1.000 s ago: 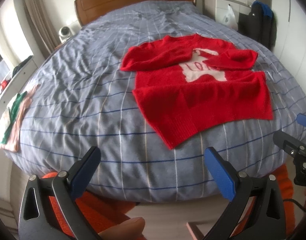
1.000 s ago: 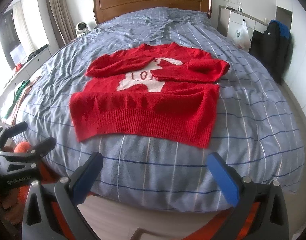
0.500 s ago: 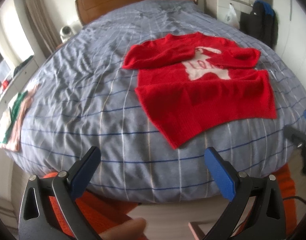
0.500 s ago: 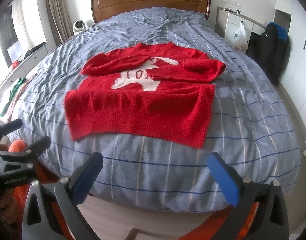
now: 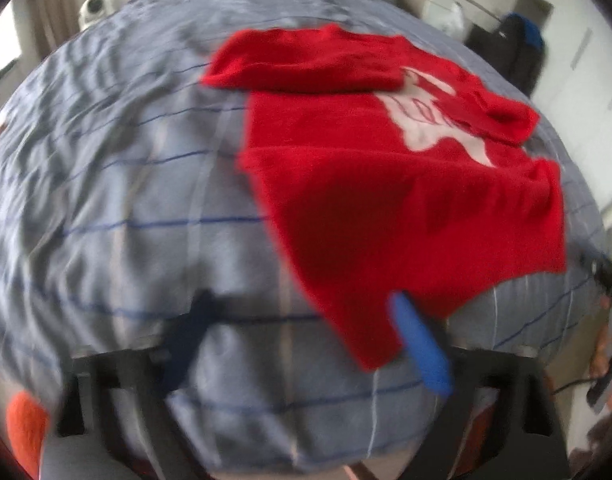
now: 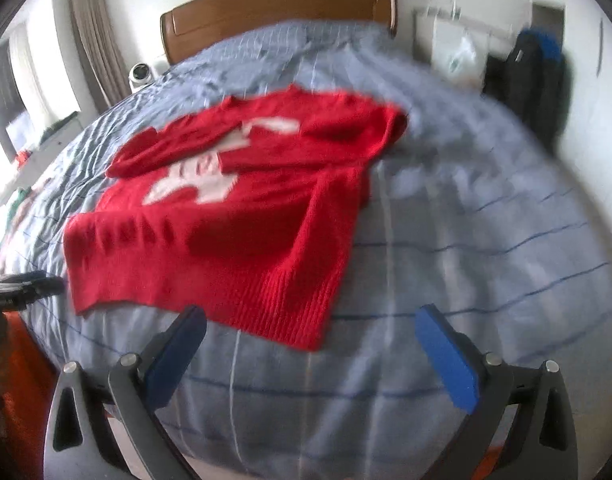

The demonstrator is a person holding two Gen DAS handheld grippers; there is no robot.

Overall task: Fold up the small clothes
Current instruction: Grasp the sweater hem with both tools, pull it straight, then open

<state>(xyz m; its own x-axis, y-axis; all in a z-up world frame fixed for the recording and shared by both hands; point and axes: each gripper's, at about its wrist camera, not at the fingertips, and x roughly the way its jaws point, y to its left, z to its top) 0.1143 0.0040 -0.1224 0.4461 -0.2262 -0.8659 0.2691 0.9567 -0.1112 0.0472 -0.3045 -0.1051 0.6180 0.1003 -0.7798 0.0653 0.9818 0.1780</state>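
A red sweater (image 6: 234,216) lies on a bed (image 6: 466,248), sleeves folded in, body seemingly unfolded. Both the left gripper (image 5: 306,340) and right gripper (image 6: 314,356) are spread, empty.

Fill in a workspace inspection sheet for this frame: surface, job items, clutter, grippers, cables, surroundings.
Surface: bed with a grey checked cover, wrinkled.
Job's things: red sweater lying flat, both sleeves folded across the chest, hem nearest the grippers.
Clutter: small clothes pile at the bed's left edge.
Grippers: left gripper open, blurred, right finger over the sweater's hem corner; right gripper open, short of the hem.
Cables: nothing seen.
Surroundings: wooden headboard, dark backpack, curtain.
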